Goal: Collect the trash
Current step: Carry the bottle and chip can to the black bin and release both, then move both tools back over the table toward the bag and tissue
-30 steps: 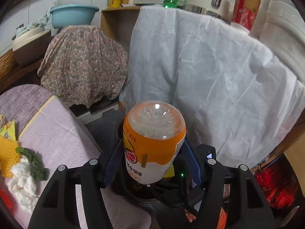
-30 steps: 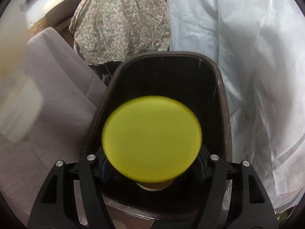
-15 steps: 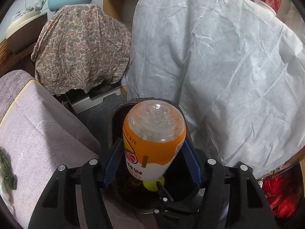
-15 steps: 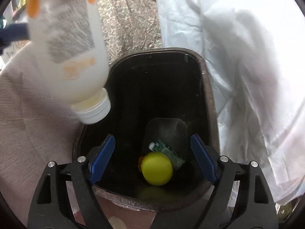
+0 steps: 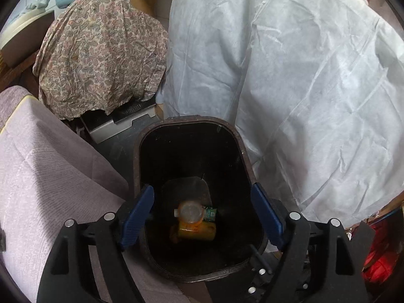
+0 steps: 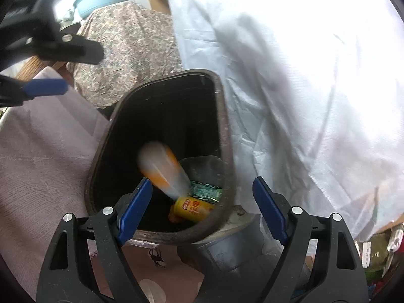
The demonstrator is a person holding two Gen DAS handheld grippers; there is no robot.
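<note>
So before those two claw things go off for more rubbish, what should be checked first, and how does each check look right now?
1. Left gripper empty: ok, its jaws have just been opening and nothing sits between them.
2. Right gripper empty: ok, jaws wide apart.
3. Orange bottle inside the black bin: ok, though blurred in the right wrist view.
4. Yellow can at the bottom: ok.
5. Bin upright with room left: ok.
6. More trash waiting: cannot tell, none in view.

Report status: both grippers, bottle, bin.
Left gripper jaws just opened, empty. Right gripper open, empty. Orange bottle inside bin, atop yellow can. Nothing obstructing.
</note>
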